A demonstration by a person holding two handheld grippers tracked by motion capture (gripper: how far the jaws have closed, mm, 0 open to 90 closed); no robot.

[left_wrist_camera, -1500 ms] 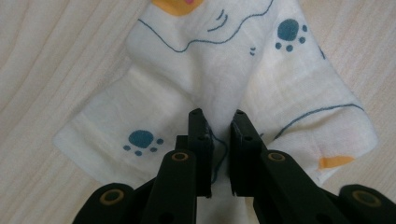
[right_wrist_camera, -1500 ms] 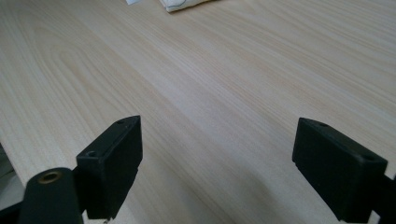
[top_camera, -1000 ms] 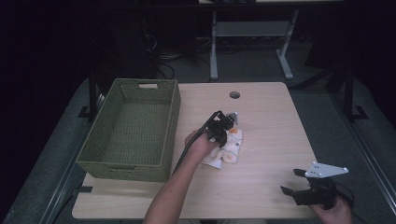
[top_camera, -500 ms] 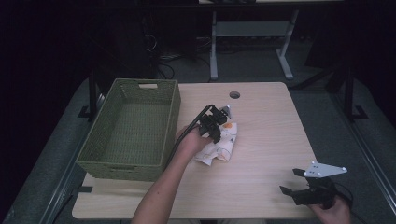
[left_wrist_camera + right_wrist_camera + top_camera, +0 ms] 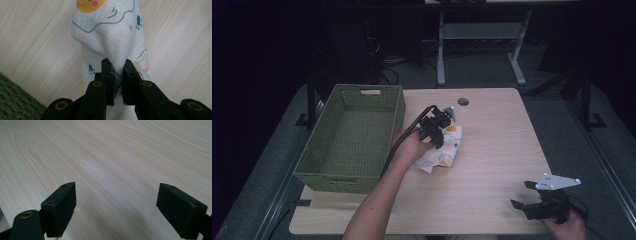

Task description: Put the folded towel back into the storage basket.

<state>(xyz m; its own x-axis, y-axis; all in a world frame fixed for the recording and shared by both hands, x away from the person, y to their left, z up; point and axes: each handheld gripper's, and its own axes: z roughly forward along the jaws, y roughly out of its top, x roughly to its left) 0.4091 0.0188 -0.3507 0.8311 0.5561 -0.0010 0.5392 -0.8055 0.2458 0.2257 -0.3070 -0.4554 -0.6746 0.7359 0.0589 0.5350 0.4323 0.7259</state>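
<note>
wooden table point(image 5: 492, 165), green basket point(image 5: 352, 137), printed cloth point(image 5: 444, 150)

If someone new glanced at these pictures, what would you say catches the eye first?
Probably the white printed cloth near the middle of the table, pinched in the left gripper, whose jaws are shut on a fold of it. Next, the green woven basket just to the left. The right gripper waits open at the near right corner, over bare wood.

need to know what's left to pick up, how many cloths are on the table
1: a white printed cloth at mid-table, right of the green basket, pinched in the left claw. The basket looks empty, though its near wall hides a strip of the floor.
</note>
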